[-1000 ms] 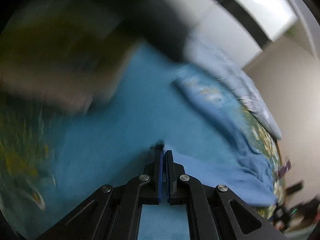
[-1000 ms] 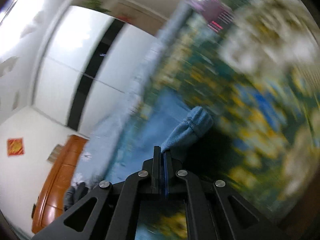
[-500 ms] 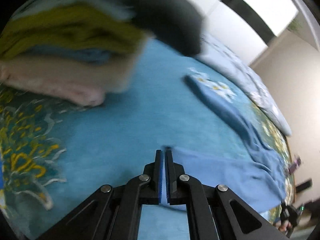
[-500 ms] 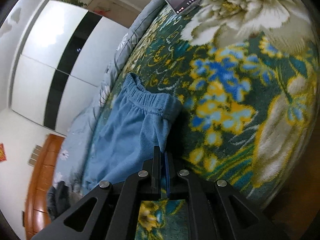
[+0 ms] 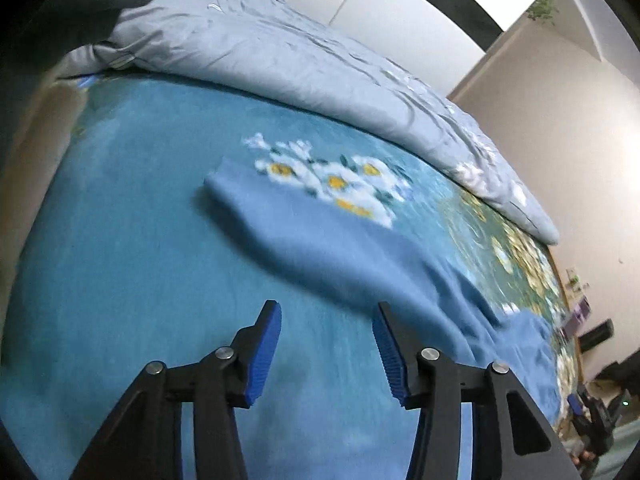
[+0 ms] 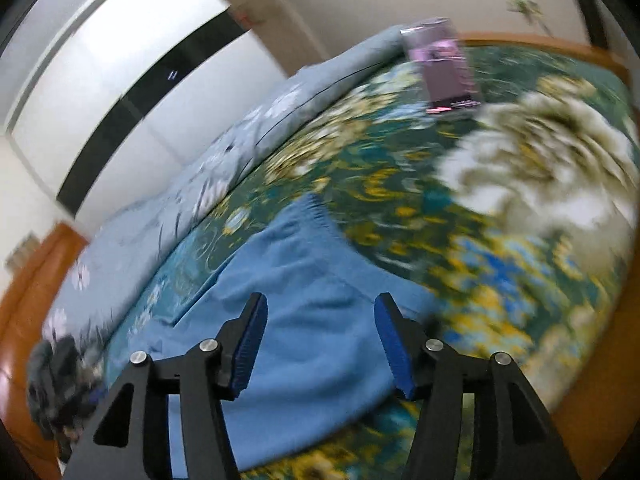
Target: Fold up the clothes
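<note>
Left wrist view: the left gripper (image 5: 326,320) is seen spread wide and empty above the teal floral bedspread (image 5: 120,260). The right gripper (image 6: 320,314), likewise gaping, is held over soft blue fleece trousers (image 6: 304,320) laid flat near the bedspread's edge; beyond, a grey quilt (image 5: 300,60) is bunched.

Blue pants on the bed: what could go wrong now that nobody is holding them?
The blue pants lie loose under both open hand-held grippers, so the fold may come out crooked. The blue bedspread is nearly the same colour, so a grab might pinch it too. The purple phone could get bumped.
</note>
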A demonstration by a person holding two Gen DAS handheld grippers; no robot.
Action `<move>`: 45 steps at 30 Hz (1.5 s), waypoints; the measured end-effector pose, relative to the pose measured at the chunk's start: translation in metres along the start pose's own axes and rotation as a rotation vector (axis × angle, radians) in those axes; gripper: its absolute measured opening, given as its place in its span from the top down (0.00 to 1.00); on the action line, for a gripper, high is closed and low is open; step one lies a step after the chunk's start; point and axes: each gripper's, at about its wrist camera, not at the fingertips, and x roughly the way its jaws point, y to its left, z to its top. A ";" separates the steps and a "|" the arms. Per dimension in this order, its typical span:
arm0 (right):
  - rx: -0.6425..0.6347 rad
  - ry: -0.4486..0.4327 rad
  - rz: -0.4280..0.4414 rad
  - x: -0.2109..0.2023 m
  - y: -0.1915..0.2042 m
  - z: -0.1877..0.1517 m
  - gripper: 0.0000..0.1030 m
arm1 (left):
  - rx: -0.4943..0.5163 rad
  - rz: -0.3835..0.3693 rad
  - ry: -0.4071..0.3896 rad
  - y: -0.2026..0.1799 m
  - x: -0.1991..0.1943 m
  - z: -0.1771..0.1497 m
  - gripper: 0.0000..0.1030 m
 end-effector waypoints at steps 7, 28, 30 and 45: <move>-0.020 0.083 -0.040 0.083 0.026 0.059 0.44 | -0.004 0.136 -0.059 0.015 0.032 0.052 0.44; -0.023 0.229 -0.035 0.153 0.005 0.094 0.69 | 0.041 0.128 0.003 0.040 0.088 0.090 0.51; -0.031 0.223 -0.022 0.151 0.006 0.092 0.73 | 0.067 0.123 0.024 0.037 0.089 0.086 0.75; 0.078 0.048 0.002 0.128 -0.007 0.124 0.76 | 0.043 0.075 -0.122 0.018 0.088 0.128 0.95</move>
